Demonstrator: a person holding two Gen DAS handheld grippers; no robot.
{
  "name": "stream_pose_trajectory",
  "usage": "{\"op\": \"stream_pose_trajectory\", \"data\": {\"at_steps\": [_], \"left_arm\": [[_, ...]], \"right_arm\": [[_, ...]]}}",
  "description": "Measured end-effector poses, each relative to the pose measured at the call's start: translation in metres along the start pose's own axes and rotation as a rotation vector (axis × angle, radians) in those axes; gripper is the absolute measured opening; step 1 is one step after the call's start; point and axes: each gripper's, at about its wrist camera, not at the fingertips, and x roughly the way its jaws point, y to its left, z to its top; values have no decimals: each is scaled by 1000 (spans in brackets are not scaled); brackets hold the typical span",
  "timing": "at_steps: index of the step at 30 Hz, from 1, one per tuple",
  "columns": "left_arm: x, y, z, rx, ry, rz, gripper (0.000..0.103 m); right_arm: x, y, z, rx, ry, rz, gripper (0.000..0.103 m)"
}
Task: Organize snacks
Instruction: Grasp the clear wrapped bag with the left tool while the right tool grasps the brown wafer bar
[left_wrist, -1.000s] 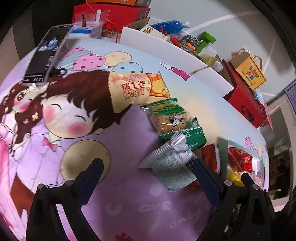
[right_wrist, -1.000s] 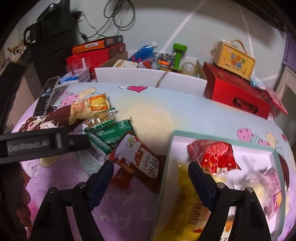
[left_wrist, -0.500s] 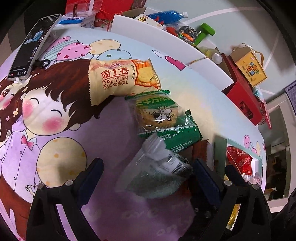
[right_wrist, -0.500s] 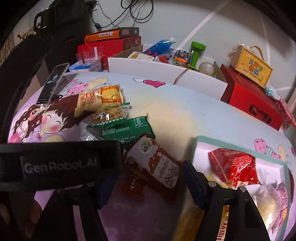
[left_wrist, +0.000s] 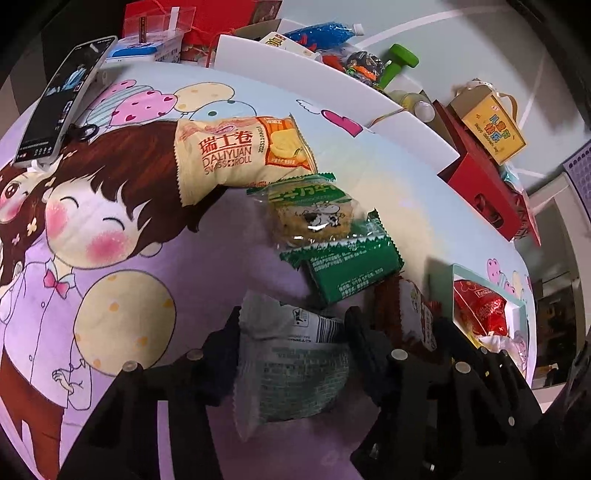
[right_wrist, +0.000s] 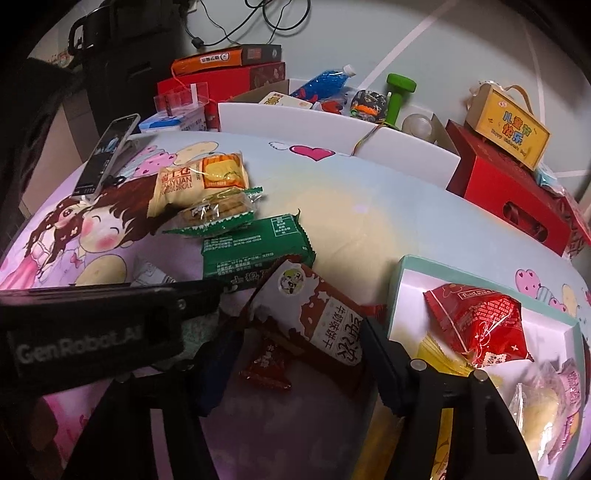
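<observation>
My left gripper (left_wrist: 291, 332) is shut on a grey-white snack packet (left_wrist: 295, 373) that lies on the cartoon tablecloth. Beyond it lie a green packet (left_wrist: 351, 269), a clear cookie packet (left_wrist: 314, 218) and a yellow Swiss roll packet (left_wrist: 236, 155). In the right wrist view my right gripper (right_wrist: 299, 362) stands open, low over a brown-and-white packet (right_wrist: 325, 325) and a small red packet (right_wrist: 266, 365). To its right a teal-rimmed white box (right_wrist: 399, 280) holds a red packet (right_wrist: 476, 325), a yellow one and a pink one. The left gripper's body (right_wrist: 92, 332) crosses that view's left side.
A phone (left_wrist: 62, 99) rests at the table's far left. Behind the table a white bin (right_wrist: 295, 122) holds toys and a green dumbbell (right_wrist: 397, 96). A red gift box (right_wrist: 509, 199) with a yellow carton (right_wrist: 509, 125) on top stands at the back right.
The left gripper's fingers have come together onto the grey-white packet, which now sits between them. The right gripper has moved forward over the brown-and-white packet, still open.
</observation>
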Motion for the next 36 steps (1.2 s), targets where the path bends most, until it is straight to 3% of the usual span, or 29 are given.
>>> {"op": "stream_pose_trajectory", "data": {"at_steps": [5, 12, 16, 17, 18, 20, 34, 36], "left_arm": [[-4, 7, -4, -24, 5, -24, 55], [-14, 14, -5, -35, -18, -27, 49], [-19, 18, -4, -48, -34, -26, 47], [-20, 18, -4, -49, -36, -27, 47], [-22, 18, -4, -49, -41, -29, 47], [-26, 18, -3, -46, -51, -33, 47], [-31, 20, 2, -50, -74, -39, 47], [-31, 25, 4, -62, -83, -47, 47]], "right_arm": [[0, 3, -1, -18, 0, -14, 69], [-11, -7, 3, 44, -50, 14, 43], [-18, -12, 5, 70, -69, 18, 37], [-20, -13, 6, 79, -75, 19, 28], [-23, -16, 7, 94, -82, 26, 2], [-28, -23, 9, 134, -91, 56, 2], [-19, -31, 21, 177, -89, 47, 6], [-14, -30, 23, 180, -76, 67, 18]]}}
